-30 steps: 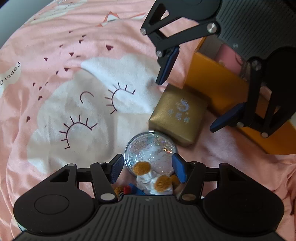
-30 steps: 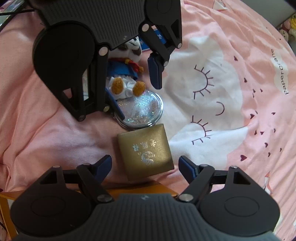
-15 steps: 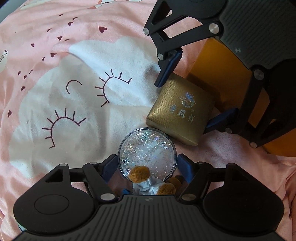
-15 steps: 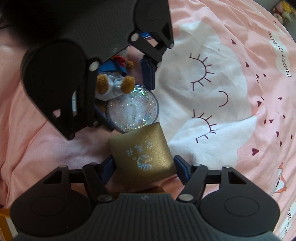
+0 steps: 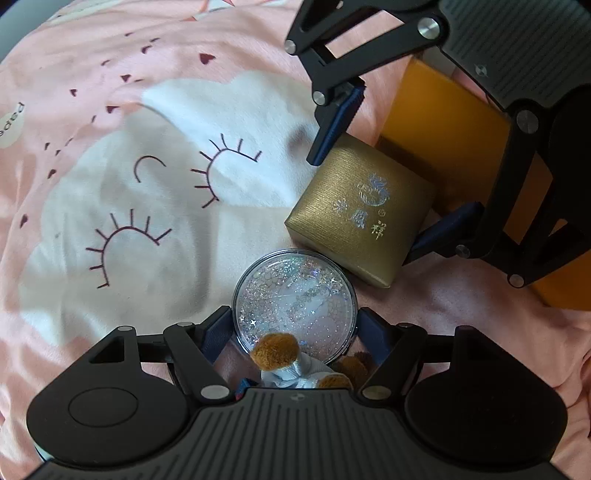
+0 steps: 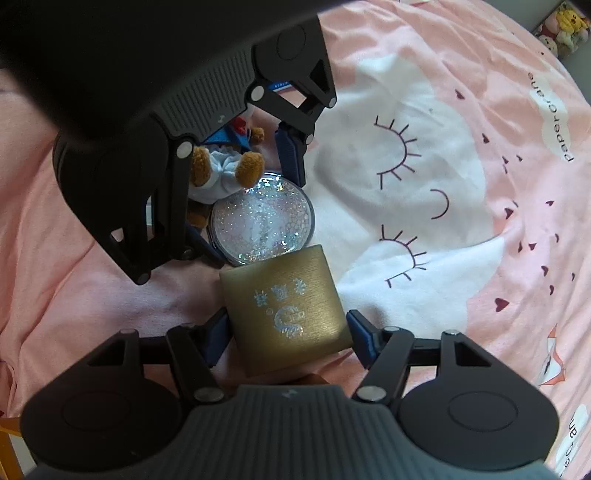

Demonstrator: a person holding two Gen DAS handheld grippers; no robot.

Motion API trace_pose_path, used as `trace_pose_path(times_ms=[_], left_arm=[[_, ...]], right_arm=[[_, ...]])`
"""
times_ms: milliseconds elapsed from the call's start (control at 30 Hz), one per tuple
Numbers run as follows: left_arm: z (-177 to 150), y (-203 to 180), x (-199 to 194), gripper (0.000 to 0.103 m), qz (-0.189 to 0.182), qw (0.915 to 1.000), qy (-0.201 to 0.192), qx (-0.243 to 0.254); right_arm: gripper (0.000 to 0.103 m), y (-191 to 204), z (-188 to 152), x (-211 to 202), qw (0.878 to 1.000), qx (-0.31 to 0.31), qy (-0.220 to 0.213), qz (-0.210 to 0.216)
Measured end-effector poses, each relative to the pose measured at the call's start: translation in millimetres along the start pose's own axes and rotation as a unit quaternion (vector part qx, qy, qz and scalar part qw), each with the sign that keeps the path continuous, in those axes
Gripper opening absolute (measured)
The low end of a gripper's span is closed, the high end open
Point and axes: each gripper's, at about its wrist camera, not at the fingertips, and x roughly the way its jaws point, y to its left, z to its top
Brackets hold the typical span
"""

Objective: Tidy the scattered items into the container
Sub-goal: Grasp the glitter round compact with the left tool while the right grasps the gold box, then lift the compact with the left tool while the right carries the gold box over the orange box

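Observation:
A round clear glitter case [image 5: 295, 302] lies on the pink bedspread between the open fingers of my left gripper [image 5: 293, 332]; it also shows in the right wrist view [image 6: 262, 221]. A small plush toy [image 5: 280, 354] with brown paws lies against its near rim. A gold gift box [image 5: 360, 214] sits beside the case, with my right gripper [image 6: 286, 328] open around its sides [image 6: 288, 306], fingers close to them. The orange container [image 5: 443, 147] stands behind the gold box, partly hidden by the right gripper.
The pink bedspread with a white cloud face [image 5: 147, 206] spreads to the left. Plush toys [image 6: 563, 26] sit far off at the room's edge.
Both grippers have moved forward and down: the glitter case now sits between the left fingers, and the gold box sits between the right fingers. Both stay open.

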Motion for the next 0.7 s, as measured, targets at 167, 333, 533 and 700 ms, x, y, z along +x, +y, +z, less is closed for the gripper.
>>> trace_pose_path(times_ms=[167, 333, 533, 700], left_arm=[[-3.5, 2.7, -15.4, 0.085, 0.007, 0.9998, -0.013, -0.010], [-7.3, 10.5, -38.8, 0.085, 0.011, 0.9989, -0.027, -0.036], [-11.7, 12.3, -69.0, 0.085, 0.048, 0.9963, -0.041, -0.059], [-9.6, 5.3, -83.0, 0.085, 0.069, 0.9934, -0.041, -0.082]], right_arm=[[0.067, -0.2, 0.8, -13.6, 1.000, 0.011, -0.018, -0.014], [0.067, 3.2, 4.0, -31.8, 0.999, 0.013, -0.034, -0.034], [0.067, 7.7, -2.1, -53.4, 0.997, 0.008, -0.054, -0.051], [0.066, 13.6, 3.2, -72.0, 0.996, -0.004, -0.064, -0.069]])
